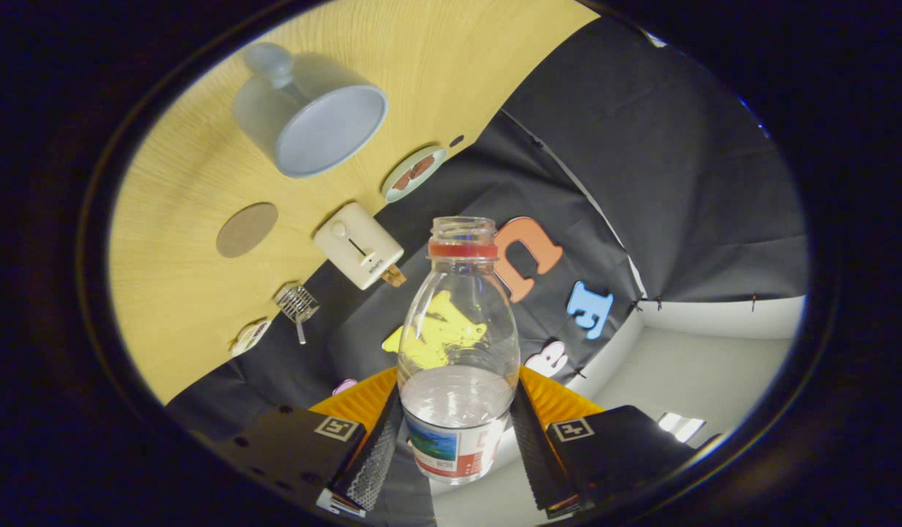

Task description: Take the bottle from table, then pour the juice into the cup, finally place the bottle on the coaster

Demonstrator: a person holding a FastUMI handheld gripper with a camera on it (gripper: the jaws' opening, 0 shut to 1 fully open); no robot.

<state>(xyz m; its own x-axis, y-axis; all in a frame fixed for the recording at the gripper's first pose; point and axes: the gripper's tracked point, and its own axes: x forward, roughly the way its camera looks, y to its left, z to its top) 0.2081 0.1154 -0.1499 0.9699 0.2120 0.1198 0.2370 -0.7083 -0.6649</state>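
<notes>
claw (457, 439) grips one bottle (458, 351); one cup (312, 117).

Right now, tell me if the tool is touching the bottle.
Touching. The gripper view shows both fingers of the tool pressed against the bottle, one on each side.

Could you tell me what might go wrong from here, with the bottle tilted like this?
The gripper fingers grip the bottle low, near its label, so it might pivot or slip as the tilt grows. The bottle's open mouth points past the cup, which lies well off to the side, so liquid may spill onto the table. The coaster sits close to a small white box, which the bottle could bump on placement.
</notes>
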